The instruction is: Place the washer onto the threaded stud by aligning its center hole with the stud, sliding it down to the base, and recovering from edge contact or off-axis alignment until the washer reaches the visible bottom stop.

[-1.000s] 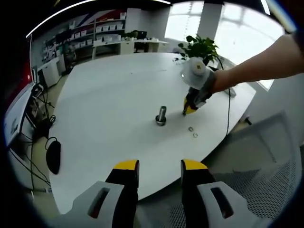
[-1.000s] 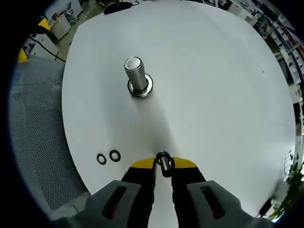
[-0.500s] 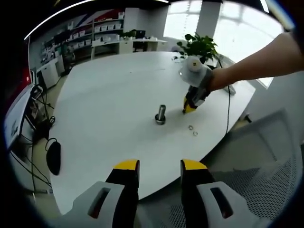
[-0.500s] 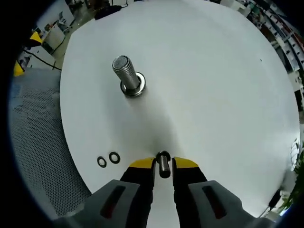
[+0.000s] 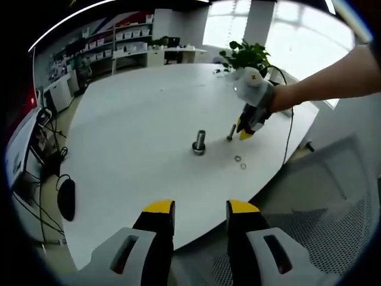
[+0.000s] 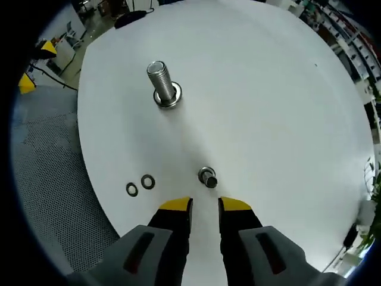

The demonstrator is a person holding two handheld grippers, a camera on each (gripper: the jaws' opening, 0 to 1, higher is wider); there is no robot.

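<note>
Hovering with parted, empty jaws, the right gripper (image 6: 204, 204) is facing two washers (image 6: 140, 185) lying near the threaded stud (image 6: 161, 84); picking one comes next. Left gripper (image 5: 201, 208) is idling, empty.

Bright daylight — window glare, fisheye-bent edges, soft shadows

Left gripper view far back, right gripper view seemingly steeply overhead, both sharing threaded stud (image 5: 199, 142) (image 6: 162, 84).

Both grippers have grey moulded bodies with slotted sides and black fingers (image 6: 176, 221) capped in yellow, while a bare, sleeveless forearm (image 5: 333, 77) crosses the upper right.
</note>
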